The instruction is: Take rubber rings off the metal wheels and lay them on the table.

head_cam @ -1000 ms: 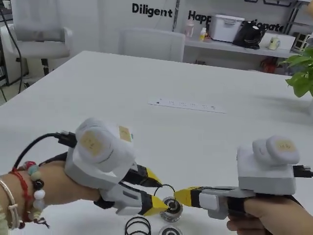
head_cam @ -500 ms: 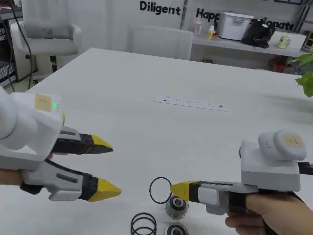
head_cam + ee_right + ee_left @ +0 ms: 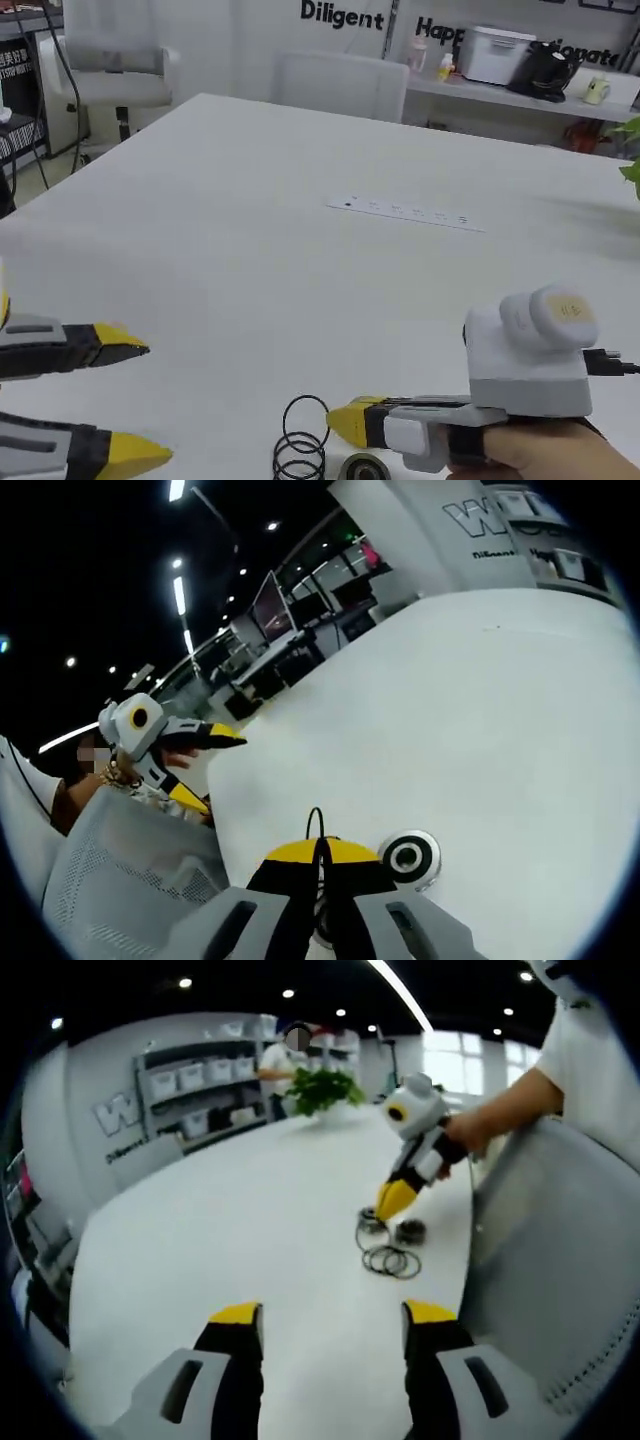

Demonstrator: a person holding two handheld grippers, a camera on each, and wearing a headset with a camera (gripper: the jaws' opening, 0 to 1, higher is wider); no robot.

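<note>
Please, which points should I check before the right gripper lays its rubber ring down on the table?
1. The right gripper is shut on the rubber ring: ok.
2. The ring is free of the metal wheel: ok, the wheel lies beside the jaws.
3. The left gripper is open and well apart: ok.
4. Bare table is next to the laid rings: ok.
5. The held ring touches the table: cannot tell.

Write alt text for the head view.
Right gripper, jaws shut, pinches a black ring over a white table, beside more rings and a wheel. Left gripper sits open at lower left, apart from them.
</note>
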